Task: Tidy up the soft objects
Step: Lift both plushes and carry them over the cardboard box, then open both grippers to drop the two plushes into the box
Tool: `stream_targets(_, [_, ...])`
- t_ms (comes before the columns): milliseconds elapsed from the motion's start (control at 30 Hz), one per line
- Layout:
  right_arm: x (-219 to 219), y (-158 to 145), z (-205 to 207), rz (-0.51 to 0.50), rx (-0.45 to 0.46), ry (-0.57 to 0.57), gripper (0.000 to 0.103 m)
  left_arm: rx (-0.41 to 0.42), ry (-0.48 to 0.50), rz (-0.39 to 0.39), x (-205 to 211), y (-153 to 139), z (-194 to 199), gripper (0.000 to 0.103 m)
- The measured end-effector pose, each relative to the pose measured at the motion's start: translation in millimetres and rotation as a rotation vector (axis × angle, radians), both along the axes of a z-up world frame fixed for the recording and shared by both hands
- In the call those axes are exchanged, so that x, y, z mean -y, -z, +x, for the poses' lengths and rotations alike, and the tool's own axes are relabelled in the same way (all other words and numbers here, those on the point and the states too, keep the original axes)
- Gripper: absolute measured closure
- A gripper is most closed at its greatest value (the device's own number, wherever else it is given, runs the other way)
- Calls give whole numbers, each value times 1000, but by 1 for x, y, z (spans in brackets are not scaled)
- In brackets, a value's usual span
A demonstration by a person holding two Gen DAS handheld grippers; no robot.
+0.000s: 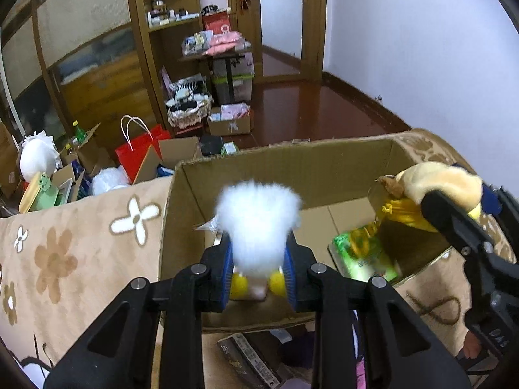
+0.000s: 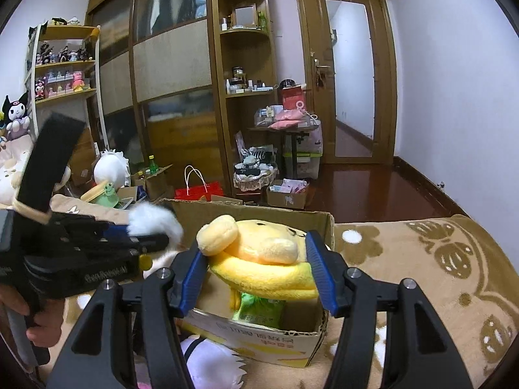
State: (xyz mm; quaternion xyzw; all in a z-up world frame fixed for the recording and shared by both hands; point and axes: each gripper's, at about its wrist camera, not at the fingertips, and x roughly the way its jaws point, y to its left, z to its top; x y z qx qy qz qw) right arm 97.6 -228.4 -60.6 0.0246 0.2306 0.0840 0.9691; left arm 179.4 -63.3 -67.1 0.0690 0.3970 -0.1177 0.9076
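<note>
The left hand-held gripper (image 1: 258, 269) is pinching a white fluffy toy (image 1: 258, 220), hiding its face; the right hand-held gripper (image 2: 258, 270) is pinching a yellow plush (image 2: 259, 256) over the box (image 1: 324, 162) sitting on a flowered blanket (image 1: 74, 246).

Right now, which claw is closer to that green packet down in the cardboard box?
Right. The right claw, gripping the yellow plush, hangs directly over the green packet. The left claw, gripping the white fluffy toy, sits nearer the cardboard box's middle, to the packet's left.
</note>
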Motion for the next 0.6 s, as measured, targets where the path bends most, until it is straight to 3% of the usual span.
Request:
stream_targets(133, [-2,2,1,10,-7,-13,39,-16,-15,-7,-2,3,2,75])
stream_targets(300, [1,7,4,39,-42,-18,36,-18,-51,8,-9,1,2,51])
stream_targets(467, [3,7,3,62,-66,-28,34,-22,-71,-1,-16,-5,-1,37])
stream_targets(600, [5,5,-5,69,-72,-25,23,-24,-69,-6,-17,-7,-6,22])
